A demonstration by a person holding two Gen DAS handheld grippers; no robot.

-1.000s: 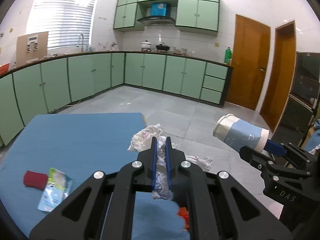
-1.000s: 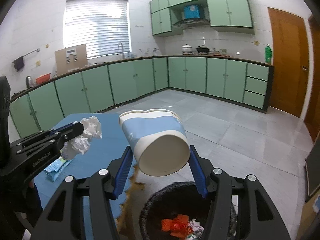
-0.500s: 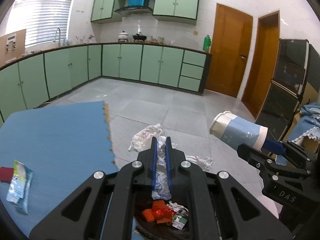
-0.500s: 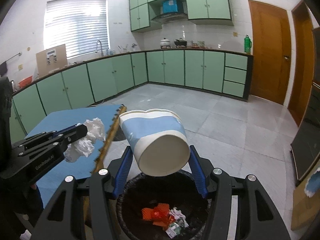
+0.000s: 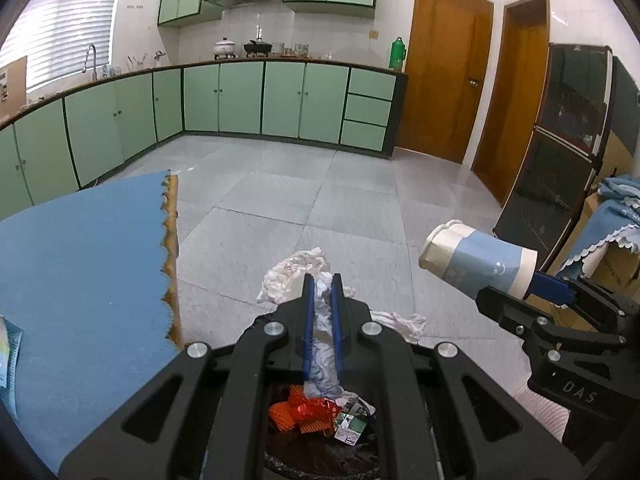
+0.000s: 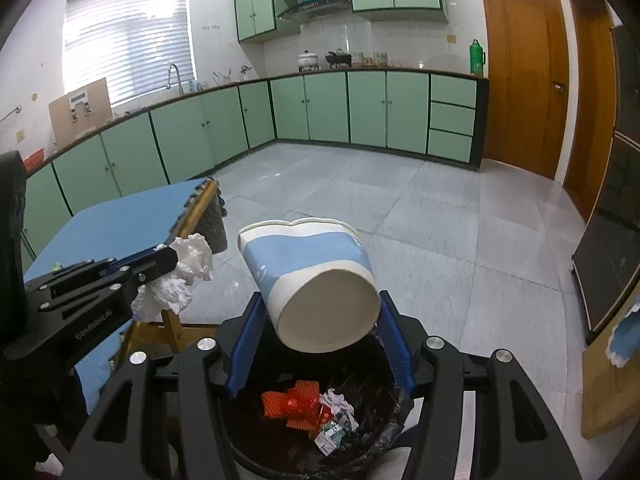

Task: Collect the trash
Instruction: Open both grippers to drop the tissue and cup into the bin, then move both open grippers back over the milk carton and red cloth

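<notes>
- Right gripper [image 6: 316, 344], marked "DAS", is clamped on a blue-and-white paper cup [image 6: 308, 280] above the black bin [image 6: 384, 436].
- Left gripper [image 5: 320, 284], marked "GenRobot.AI", pinches crumpled tissue [image 5: 296, 272] beside it.
- Blue table mat [image 5: 80, 256]; grey tiled floor [image 5: 280, 216]; green kitchen cabinets [image 5: 280, 100].

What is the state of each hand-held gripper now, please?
Left hand-held gripper: closed on a crumpled tissue, above the trash bin.
Right hand-held gripper: closed on a blue and white paper cup, above the same bin.
</notes>
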